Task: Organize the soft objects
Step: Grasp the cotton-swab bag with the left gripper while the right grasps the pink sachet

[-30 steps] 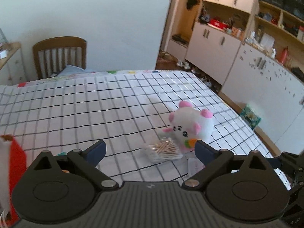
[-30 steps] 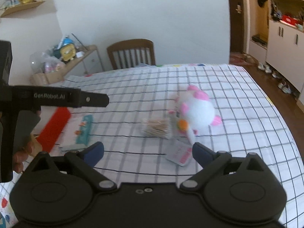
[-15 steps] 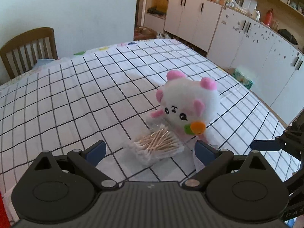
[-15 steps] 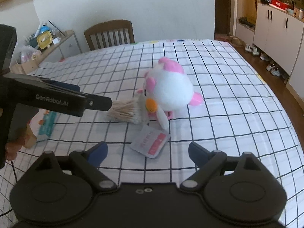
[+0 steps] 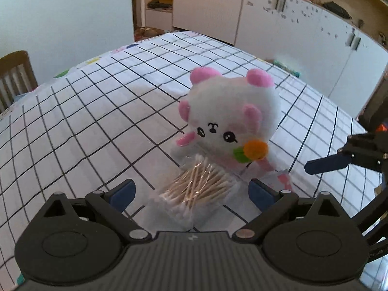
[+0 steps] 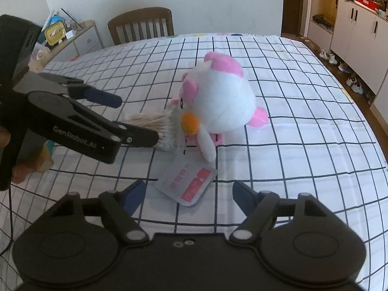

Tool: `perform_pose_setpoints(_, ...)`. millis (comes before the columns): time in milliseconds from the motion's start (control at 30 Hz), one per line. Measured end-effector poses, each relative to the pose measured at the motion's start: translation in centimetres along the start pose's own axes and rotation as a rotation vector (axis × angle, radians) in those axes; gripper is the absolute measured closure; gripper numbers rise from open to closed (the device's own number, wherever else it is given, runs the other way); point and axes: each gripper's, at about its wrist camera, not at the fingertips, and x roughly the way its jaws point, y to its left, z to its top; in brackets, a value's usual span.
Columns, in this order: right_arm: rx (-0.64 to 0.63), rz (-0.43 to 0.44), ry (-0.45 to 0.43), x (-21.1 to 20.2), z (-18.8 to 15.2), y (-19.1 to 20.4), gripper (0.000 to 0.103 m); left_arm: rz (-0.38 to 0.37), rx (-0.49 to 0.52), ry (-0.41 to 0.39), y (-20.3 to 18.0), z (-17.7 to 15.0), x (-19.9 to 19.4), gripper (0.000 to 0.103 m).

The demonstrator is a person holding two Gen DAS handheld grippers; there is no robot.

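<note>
My left claw [image 5: 191, 191] stands wide, blue-tipped fingers [image 5: 122, 190] spread to either side of a clear bag of cotton swabs [image 5: 197, 188]. The bag lies on the checked tablecloth [image 5: 97, 126], between the fingertips but not pinched; nothing is gripped. From the right wrist view the same claw [image 6: 135, 118] comes in from the left, its near finger in front of the swab bag [image 6: 155, 126], the far finger on the other side.

The plush toy [image 5: 230, 118], white with pink ears and an orange-and-green bit at its front, sits just behind the swabs, touching the bag's far end. It faces the left camera. In the right view the plush toy [image 6: 223, 99] lies near the middle of the table, its pink foot out to the right.

My right claw [image 6: 189, 194] is also wide and holds nothing. Just ahead of it, between the fingertips, lies a flat pink-and-white packet [image 6: 188, 181], close in front of the toy. In the left view this claw's blue finger [image 5: 327, 163] shows at the right edge, near the toy but apart from it.

A wooden chair [image 6: 141, 24] stands at the far side of the table.
</note>
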Motion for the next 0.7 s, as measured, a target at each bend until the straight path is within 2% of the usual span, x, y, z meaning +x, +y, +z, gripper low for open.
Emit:
perform_pose_setpoints(300, -0.048, -0.012, 0.018, 1.2, 0.1, 0.4, 0.028, -0.035, 0.002, 0.016, 0.2, -0.1, 1.8, 0.004)
perform_pose_setpoints(467, -0.077, -0.016, 0.019, 1.6, 0.1, 0.8, 0.032, -0.016, 0.013, 0.013, -0.1, -0.3, 2.2, 0.004)
perform_pose_setpoints(567, -0.111, -0.028, 0.016, 1.8, 0.1, 1.3, 0.039, -0.014, 0.009, 0.007, 0.0, -0.3, 2.2, 0.010)
perform_pose_setpoints(700, -0.138, -0.038, 0.009, 1.9, 0.0, 1.7, 0.043, -0.014, 0.014, 0.002, -0.2, -0.4, 2.1, 0.014)
